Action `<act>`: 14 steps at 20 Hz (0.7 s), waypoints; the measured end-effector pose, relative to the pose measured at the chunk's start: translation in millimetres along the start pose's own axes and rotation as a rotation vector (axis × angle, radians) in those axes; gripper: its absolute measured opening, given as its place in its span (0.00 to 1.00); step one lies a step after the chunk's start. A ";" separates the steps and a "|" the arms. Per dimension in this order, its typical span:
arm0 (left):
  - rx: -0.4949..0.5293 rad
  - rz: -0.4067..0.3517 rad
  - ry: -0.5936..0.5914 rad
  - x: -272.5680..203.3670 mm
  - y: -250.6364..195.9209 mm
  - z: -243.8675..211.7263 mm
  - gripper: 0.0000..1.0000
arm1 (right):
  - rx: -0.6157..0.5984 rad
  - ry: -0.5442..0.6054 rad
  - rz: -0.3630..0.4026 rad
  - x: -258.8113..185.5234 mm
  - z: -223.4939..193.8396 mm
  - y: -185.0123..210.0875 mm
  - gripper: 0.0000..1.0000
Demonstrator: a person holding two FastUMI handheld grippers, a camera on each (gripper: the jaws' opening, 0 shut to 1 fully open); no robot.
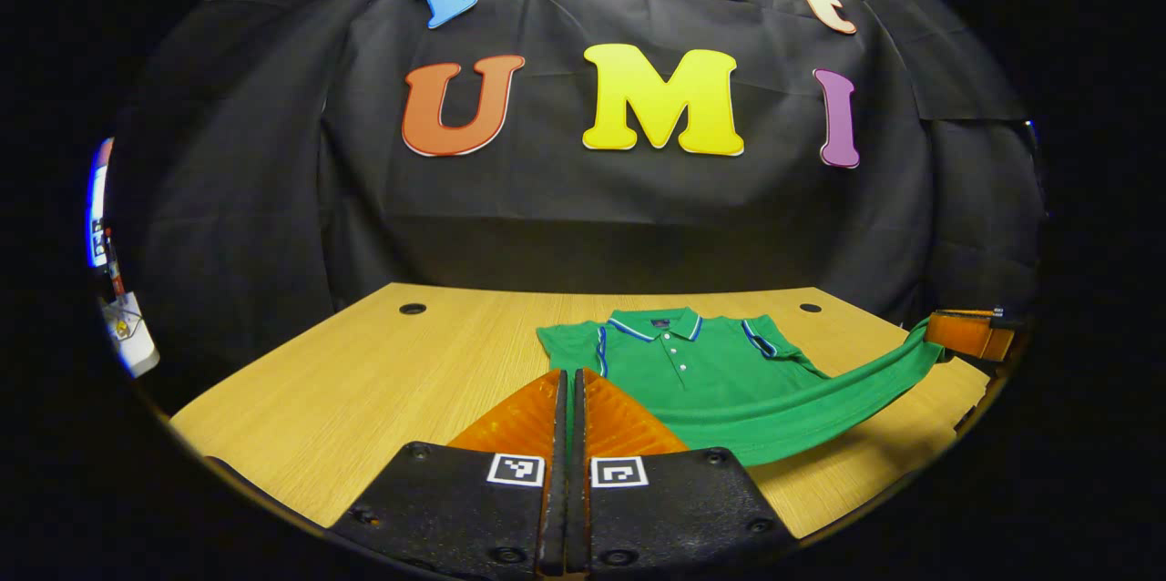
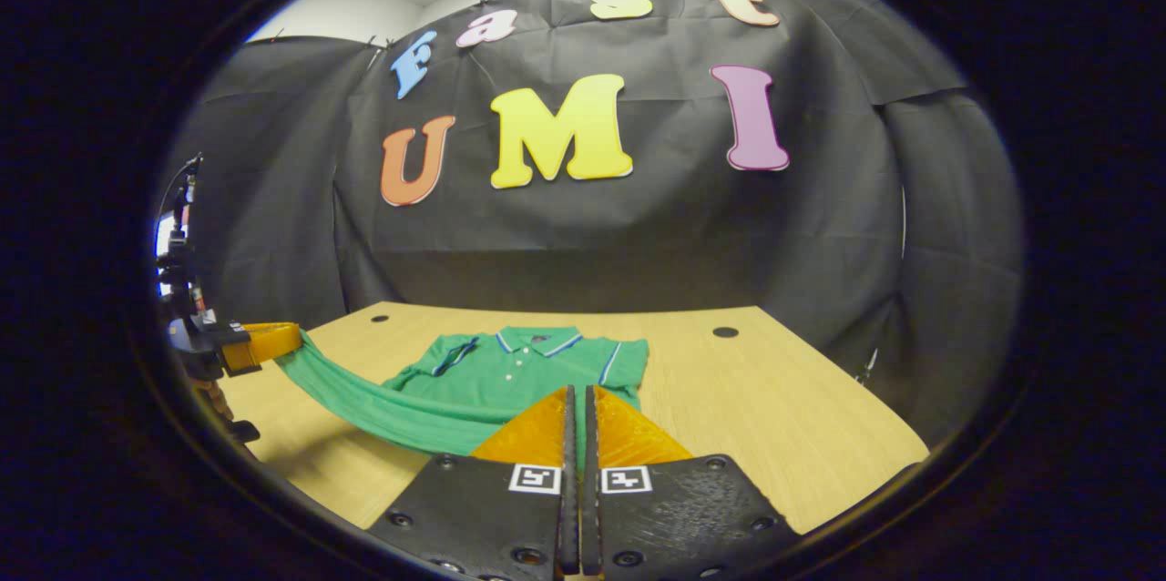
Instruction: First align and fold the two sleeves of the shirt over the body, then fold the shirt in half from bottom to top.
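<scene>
I had both grippers, left and right, pinched closed on the green polo shirt's hem, lifting it ahead for the bottom-to-top fold.

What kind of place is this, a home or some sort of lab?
Most likely a staged recording booth, not a home: black cloth walls in a bare wooden table, where two handheld grippers, left and right, lift a green polo shirt by its hem.

Black gripper bodies; screws; square markers, perhaps.
</scene>
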State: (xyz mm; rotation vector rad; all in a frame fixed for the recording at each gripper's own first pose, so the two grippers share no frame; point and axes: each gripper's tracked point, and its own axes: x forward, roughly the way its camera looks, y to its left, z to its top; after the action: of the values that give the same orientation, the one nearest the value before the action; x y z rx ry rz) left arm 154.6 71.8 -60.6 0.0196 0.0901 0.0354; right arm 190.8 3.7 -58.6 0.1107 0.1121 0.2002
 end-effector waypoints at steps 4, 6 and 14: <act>-0.025 -0.004 -0.013 62.3 4.9 27.1 0.06 | 0.017 -0.016 -0.020 76.5 37.1 -4.6 0.02; -0.014 -0.002 -0.037 99.0 9.8 43.3 0.06 | 0.003 -0.022 -0.043 118.7 51.5 -8.6 0.02; 0.007 -0.013 0.043 248.3 13.5 22.3 0.06 | 0.006 0.015 -0.075 270.2 64.3 -18.3 0.01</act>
State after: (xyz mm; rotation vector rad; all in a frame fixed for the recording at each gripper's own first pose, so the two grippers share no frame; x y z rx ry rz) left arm 403.2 94.0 -60.3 0.0250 0.1334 0.0224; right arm 465.3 34.7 -24.2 0.1107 0.1315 0.1261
